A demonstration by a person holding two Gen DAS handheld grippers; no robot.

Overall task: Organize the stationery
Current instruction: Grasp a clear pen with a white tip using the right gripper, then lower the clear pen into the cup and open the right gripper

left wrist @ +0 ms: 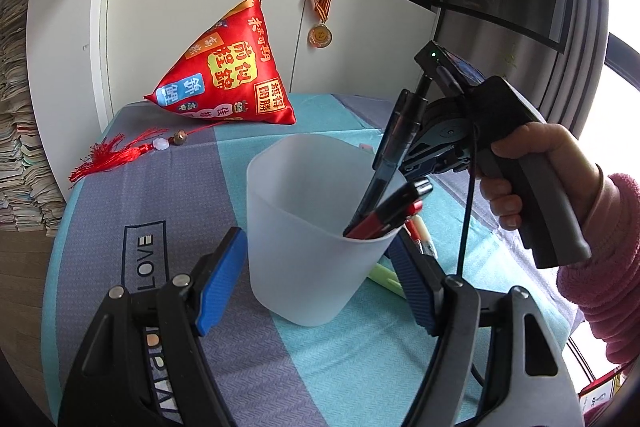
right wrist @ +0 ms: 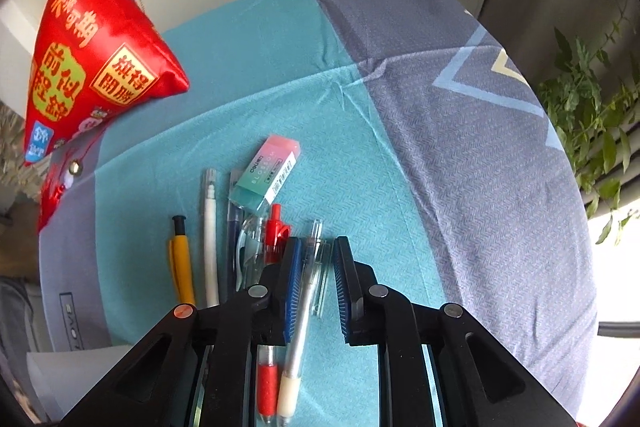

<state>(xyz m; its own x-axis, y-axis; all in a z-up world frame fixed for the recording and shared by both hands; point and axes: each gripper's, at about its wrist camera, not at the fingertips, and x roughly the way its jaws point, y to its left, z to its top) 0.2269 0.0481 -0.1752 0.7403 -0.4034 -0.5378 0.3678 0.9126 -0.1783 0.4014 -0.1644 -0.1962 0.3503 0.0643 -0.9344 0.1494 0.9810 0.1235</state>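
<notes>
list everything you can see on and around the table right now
cup: 1, frosted white, between left pads, holds pens
eraser: 1, pink-green, beyond pen row
pens on cloth: about six; yellow pen leftmost, clear pen between right pads
pouch: 1, red, table's far side
tassel: 1, red, beside pouch
medal: 1, gold, on cabinet
tablecloth: teal-grey
left gripper: shut on cup
right gripper: open
hand: pink sleeve

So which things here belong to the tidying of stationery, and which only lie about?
For the job: frosted cup, clear pen, red pen, yellow pen, white pen, eraser.
Only lying about: red pillow, red tassel, medal.
</notes>
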